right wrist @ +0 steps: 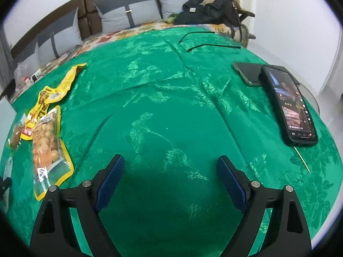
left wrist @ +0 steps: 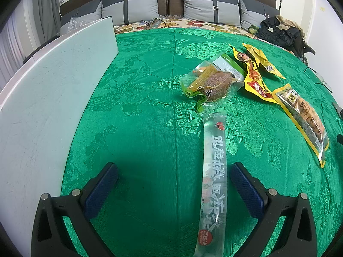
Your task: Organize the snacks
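left gripper (left wrist: 174, 174): jaws apart | right gripper (right wrist: 170, 166): apart, seemingly hovering

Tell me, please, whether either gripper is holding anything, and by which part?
Nothing is held: the left gripper and right gripper are both open above the green patterned cloth.

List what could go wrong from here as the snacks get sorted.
1. The long clear jelly tube lies off-centre between the open left tongs, close to the right finger; closing now may pinch only its edge, and the slick wrap could slip.
2. The yellow packets overlap, so grabbing one may drag its neighbour.
3. Two phones lie near the open right tongs; a wide sweep could knock them across the green cloth.
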`<action>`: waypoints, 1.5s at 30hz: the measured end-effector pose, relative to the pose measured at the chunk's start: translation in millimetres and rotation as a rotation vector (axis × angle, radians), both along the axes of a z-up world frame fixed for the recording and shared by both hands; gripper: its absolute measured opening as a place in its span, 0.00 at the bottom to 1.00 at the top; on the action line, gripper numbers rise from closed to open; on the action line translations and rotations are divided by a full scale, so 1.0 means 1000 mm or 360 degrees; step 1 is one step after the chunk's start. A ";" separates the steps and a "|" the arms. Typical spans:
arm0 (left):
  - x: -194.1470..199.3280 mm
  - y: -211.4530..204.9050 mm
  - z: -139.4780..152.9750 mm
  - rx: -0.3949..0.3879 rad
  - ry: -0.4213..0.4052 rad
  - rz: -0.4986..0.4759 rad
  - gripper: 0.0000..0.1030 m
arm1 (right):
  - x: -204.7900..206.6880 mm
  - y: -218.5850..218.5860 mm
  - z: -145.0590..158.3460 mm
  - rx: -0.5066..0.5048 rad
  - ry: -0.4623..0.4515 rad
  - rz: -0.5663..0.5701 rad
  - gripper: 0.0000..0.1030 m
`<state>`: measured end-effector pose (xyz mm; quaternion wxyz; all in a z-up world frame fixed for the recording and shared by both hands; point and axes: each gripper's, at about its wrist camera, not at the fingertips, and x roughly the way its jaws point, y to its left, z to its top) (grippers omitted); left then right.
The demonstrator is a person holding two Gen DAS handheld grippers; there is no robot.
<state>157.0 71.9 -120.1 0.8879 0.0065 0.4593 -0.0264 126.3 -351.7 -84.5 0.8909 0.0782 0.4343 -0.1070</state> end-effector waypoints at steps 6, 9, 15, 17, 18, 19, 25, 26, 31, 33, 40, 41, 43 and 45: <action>0.000 0.000 0.000 0.0000 0.0000 0.0000 1.00 | 0.002 0.006 -0.004 -0.0070 0.0038 0.0021 0.89; 0.000 0.000 0.000 0.0000 0.0000 0.0000 1.00 | 0.004 0.005 -0.005 -0.0075 0.0040 0.0022 0.89; 0.000 0.000 0.000 0.0000 0.0000 0.0000 1.00 | 0.004 0.005 -0.005 -0.0074 0.0039 0.0023 0.89; 0.000 0.000 0.000 0.0000 -0.0001 0.0000 1.00 | 0.003 0.004 -0.004 -0.0055 0.0026 0.0031 0.89; 0.000 0.000 0.000 -0.0001 0.0000 0.0000 1.00 | 0.003 0.004 -0.004 -0.0041 0.0018 0.0037 0.89; 0.000 0.000 0.000 -0.0001 0.0000 -0.0001 1.00 | 0.003 0.003 -0.003 -0.0026 0.0010 0.0044 0.89; 0.000 0.000 0.000 0.0000 -0.0001 -0.0001 1.00 | 0.006 0.007 -0.004 -0.0056 0.0029 0.0069 0.89; 0.000 0.000 0.000 0.0000 -0.0001 -0.0001 1.00 | 0.006 0.009 -0.004 -0.0070 0.0037 0.0074 0.89; 0.000 0.000 0.000 0.0000 -0.0001 -0.0001 1.00 | 0.007 0.012 -0.005 -0.0084 0.0044 0.0097 0.89; 0.000 0.000 0.000 0.0000 -0.0001 -0.0001 1.00 | 0.007 0.011 -0.005 -0.0084 0.0044 0.0096 0.89; 0.000 0.000 0.000 -0.0001 -0.0001 -0.0001 1.00 | 0.007 0.011 -0.005 -0.0085 0.0044 0.0096 0.89; 0.000 0.000 0.000 -0.0001 -0.0001 -0.0001 1.00 | 0.007 0.011 -0.005 -0.0085 0.0044 0.0096 0.89; 0.000 0.000 0.000 -0.0001 -0.0001 -0.0001 1.00 | 0.007 0.011 -0.005 -0.0084 0.0043 0.0096 0.89; 0.000 0.000 0.000 -0.0001 -0.0001 -0.0001 1.00 | 0.007 0.011 -0.005 -0.0086 0.0044 0.0094 0.89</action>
